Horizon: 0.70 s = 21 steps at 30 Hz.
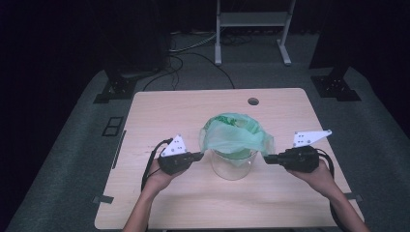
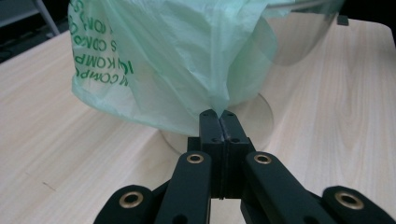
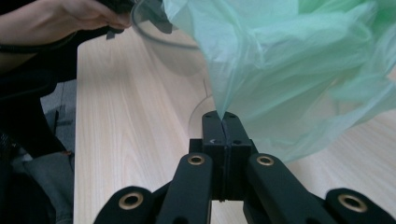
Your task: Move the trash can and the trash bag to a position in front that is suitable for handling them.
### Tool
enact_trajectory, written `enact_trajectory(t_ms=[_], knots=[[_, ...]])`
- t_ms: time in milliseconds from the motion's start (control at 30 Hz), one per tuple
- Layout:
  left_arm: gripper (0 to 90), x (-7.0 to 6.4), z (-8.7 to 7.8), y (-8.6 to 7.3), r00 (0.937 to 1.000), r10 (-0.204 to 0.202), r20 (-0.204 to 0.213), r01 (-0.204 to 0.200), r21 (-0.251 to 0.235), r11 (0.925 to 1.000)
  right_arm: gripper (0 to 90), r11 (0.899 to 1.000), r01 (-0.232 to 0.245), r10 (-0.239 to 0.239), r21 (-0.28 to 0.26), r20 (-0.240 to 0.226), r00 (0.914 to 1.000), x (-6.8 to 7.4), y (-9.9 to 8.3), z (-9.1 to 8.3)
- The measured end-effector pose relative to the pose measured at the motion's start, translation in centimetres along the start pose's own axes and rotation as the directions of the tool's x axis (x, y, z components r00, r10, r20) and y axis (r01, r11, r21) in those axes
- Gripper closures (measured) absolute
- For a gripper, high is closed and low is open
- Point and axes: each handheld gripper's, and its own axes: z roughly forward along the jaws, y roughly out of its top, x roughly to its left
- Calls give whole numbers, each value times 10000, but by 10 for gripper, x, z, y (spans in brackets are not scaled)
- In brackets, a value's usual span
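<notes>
1. Centrally on the pale wooden table [image 1: 159,111] stands a clear, round glass container [image 1: 233,166], seen from the high view, with a thin, pale green plastic bag [image 1: 234,133] draped into and over its mouth.
2. Green printed lettering runs along the bag's side in the left gripper view [image 2: 100,60]; the words are too broken up by folds to read whole.
3. On the near left of the container, the left gripper [image 1: 199,155] is held in the person's left hand [image 1: 162,176], with its tip at the bag's left hem.
4. Along its own black jaws in the left gripper view [image 2: 218,113], the left gripper is pressed together on a pinched fold of the bag film, which rises from the jaw tips in a taut point; the container's clear wall [image 2: 299,42] and round base lie just behind.
5. On the right of the container, the right gripper [image 1: 267,158] is held in the person's right hand [image 1: 319,176], its tip reaching the bag's right hem.
6. From its own view, the right gripper [image 3: 223,114] is likewise clamped on a gathered corner of the bag [image 3: 289,70], the film fanning upward from the closed jaws.
7. Both pinched edges hang outside the container rim, on opposite sides.
8. A round hole [image 1: 253,101] sits in the table near its far edge, well apart from the container.
</notes>
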Motion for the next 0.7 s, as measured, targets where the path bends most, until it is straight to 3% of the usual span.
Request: enact_trajectory(t_ms=[133, 300, 533, 700], knots=[[900, 0, 1, -6, 9999, -126, 3, 126, 127, 9998, 900, 9999, -24, 26, 107, -195, 9998, 1, -4, 1], [900, -1, 4, -14, 9990, -298, 333, 292, 165, 9994, 900, 9993, -35, 49, 369, -380, 9993, 3, -10, 4], [900, -4, 10, -20, 9983, -240, 532, 212, 517, 9984, 900, 9960, -28, 83, 890, -613, 9981, 3, -18, 14], [900, -5, 12, -27, 9970, -502, 587, 458, 733, 9963, 900, 9888, -29, 134, 1493, -693, 9975, 1, -26, 24]])
